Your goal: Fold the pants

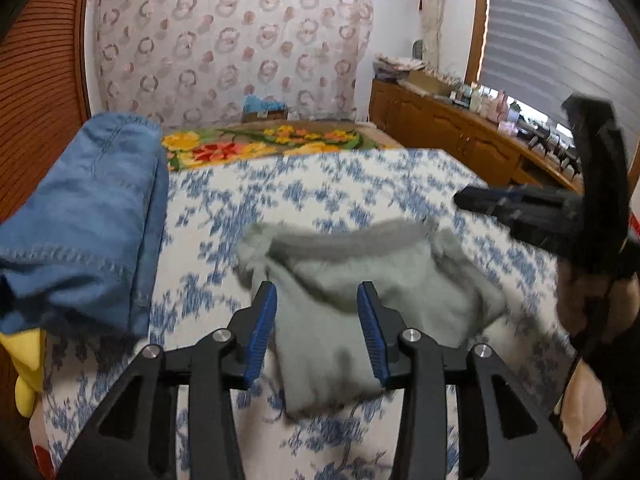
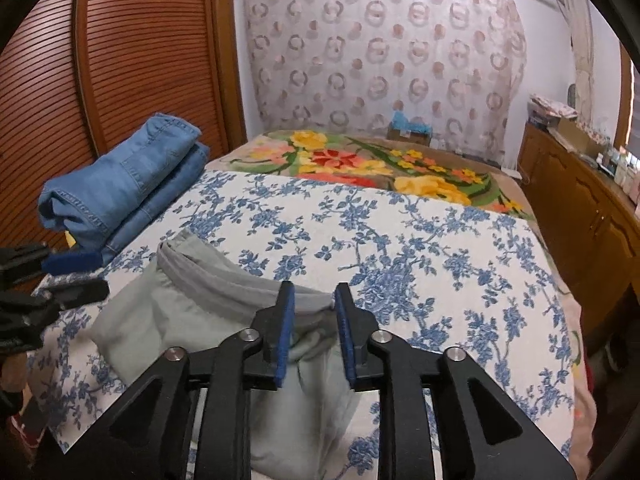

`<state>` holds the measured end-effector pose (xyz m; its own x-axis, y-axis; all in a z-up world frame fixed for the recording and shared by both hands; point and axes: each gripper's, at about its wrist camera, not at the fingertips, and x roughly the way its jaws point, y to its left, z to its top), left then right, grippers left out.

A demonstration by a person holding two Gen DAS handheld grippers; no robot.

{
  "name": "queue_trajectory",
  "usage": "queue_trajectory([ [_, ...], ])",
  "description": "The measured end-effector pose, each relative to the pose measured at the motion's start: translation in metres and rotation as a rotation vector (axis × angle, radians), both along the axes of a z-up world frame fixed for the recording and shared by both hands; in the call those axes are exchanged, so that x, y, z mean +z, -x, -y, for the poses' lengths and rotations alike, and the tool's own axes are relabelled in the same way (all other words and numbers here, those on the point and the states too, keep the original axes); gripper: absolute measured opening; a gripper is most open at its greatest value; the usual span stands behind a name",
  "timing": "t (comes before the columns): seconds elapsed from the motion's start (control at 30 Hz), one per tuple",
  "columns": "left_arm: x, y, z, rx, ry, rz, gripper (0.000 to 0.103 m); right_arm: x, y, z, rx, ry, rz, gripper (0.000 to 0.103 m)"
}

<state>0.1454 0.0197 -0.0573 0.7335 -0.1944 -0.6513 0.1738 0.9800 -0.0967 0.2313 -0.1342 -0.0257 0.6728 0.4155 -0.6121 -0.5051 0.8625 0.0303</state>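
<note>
A pair of pale grey-green pants [image 2: 192, 312] is seen lying on a bed covered by a white sheet with a blue flower print [image 2: 420, 248]. The pants are made of soft fabric, with a darker grey elastic waistband [image 2: 208, 276] that curves across the top edge. The fabric is rumpled and partly doubled over, so the legs cannot be told apart. In the right wrist view the pants are placed at about 7 o'clock on the sheet, and their lower end is cut off behind the gripper body.

The right gripper [image 2: 314, 332] is held over the right end of the waistband, its blue-padded jaws parted with bunched cloth seen between them; whether the pads touch the cloth cannot be told. The left gripper [image 1: 316, 328] is shown with its jaws wide apart above the pants [image 1: 360, 292], nothing being clamped.

The left wrist view is blurred, so the pattern of the sheet [image 1: 320, 184] and the edges of the pants are smeared. In it the right gripper [image 1: 520, 208] is seen at 3 o'clock as a dark blur, its jaws hard to make out.

A stack of folded blue jeans [image 2: 124, 188] is set at 10 o'clock on the bed, near the pants but apart from them, beside a slatted wooden door [image 2: 100, 60]. A yellow object [image 1: 24, 364] is partly hidden under the jeans [image 1: 88, 216] and cannot be identified. A flowered blanket [image 2: 380, 164] is spread at 12 o'clock.
</note>
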Motion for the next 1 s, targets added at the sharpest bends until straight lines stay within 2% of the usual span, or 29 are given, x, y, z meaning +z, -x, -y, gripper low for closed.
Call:
queue_trajectory([
  [0.1, -0.013, 0.007, -0.002, -0.004, 0.003, -0.033, 0.041, 0.003, 0.01, 0.009, 0.015, 0.001, 0.005, 0.024],
  [0.17, -0.021, 0.011, -0.004, -0.003, 0.007, -0.047, 0.041, 0.002, 0.018, 0.019, 0.019, 0.0, 0.002, 0.033],
  [0.23, -0.027, 0.015, -0.004, -0.005, 0.008, -0.058, 0.041, 0.001, 0.024, 0.026, 0.019, -0.01, -0.004, 0.034],
  [0.6, -0.042, 0.014, -0.003, 0.005, 0.002, -0.09, 0.041, -0.027, 0.054, 0.041, 0.061, -0.009, -0.121, 0.035],
  [0.9, -0.048, 0.012, -0.004, 0.005, 0.008, -0.097, 0.041, -0.052, 0.057, 0.037, 0.085, 0.024, -0.192, 0.034],
  [1.0, -0.048, 0.012, -0.004, 0.006, 0.007, -0.096, 0.041, -0.056, 0.056, 0.038, 0.089, 0.026, -0.205, 0.031],
])
